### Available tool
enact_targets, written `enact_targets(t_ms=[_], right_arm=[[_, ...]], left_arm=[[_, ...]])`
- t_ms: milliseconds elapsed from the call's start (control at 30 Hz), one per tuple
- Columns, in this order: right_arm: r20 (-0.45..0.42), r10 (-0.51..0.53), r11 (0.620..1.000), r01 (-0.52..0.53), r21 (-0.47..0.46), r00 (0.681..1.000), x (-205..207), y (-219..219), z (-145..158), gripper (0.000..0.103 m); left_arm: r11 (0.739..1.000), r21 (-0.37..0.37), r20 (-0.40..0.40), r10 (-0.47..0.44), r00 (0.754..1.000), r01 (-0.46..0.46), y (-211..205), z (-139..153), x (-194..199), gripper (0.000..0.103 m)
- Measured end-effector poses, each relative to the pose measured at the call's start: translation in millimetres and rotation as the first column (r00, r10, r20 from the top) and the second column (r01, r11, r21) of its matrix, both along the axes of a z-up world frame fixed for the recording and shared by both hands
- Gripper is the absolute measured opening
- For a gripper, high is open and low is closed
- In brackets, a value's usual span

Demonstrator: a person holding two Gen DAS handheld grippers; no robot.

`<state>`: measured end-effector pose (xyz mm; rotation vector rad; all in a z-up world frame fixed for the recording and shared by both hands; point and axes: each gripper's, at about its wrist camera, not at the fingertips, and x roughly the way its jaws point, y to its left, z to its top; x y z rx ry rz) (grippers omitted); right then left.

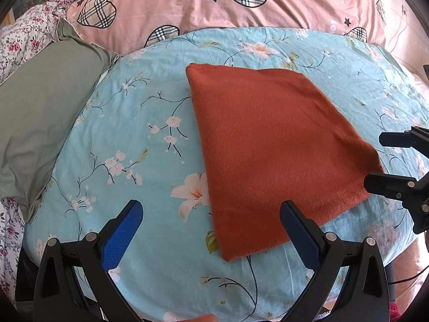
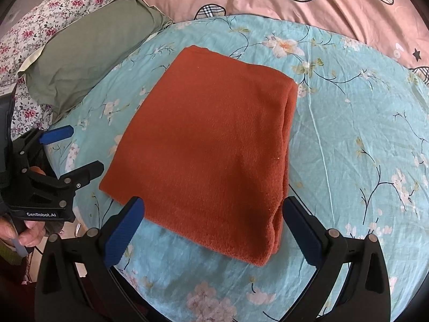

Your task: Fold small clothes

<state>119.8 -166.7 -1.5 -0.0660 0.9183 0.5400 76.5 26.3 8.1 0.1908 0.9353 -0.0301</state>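
A rust-orange knit garment lies folded into a flat rectangle on a light blue floral cushion. In the right wrist view the garment has its thick folded edge on the right. My left gripper is open and empty, hovering over the garment's near left corner; it also shows at the left of the right wrist view. My right gripper is open and empty, straddling the garment's near edge without touching it; it shows at the right of the left wrist view.
A sage green pillow lies to the left of the cushion. A pink quilt with plaid hearts lies behind. A floral sheet is at the far left. The cushion's front edge drops off near the grippers.
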Motion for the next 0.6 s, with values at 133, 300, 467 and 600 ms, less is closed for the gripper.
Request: enact_targets(t_ms=[133, 300, 467, 600], right_arm=[[0.002, -0.002, 1.0, 0.002, 0.004, 1.0, 2, -1, 1, 0.102], [0.0, -0.006, 1.0, 0.006, 0.018, 1.0, 5, -1, 3, 0.102], [-0.001, -0.014, 1.0, 0.014, 0.028, 1.0, 8, -2, 5, 0.102], [-0.002, -0.018, 0.999, 0.018, 0.031, 1.0, 9, -2, 6, 0.102]], left_arm=[[1.0, -0.001, 0.006, -0.003, 1.0, 0.003, -1, 2, 1, 0.102], [1.0, -0.009, 0.011, -0.004, 1.0, 0.004, -2, 4, 4, 0.102], [1.0, -0.027, 0.008, 0.005, 1.0, -0.004, -1, 4, 9, 0.102], [0.999, -0.047, 0.002, 0.011, 1.0, -0.011, 0, 4, 12, 0.102]])
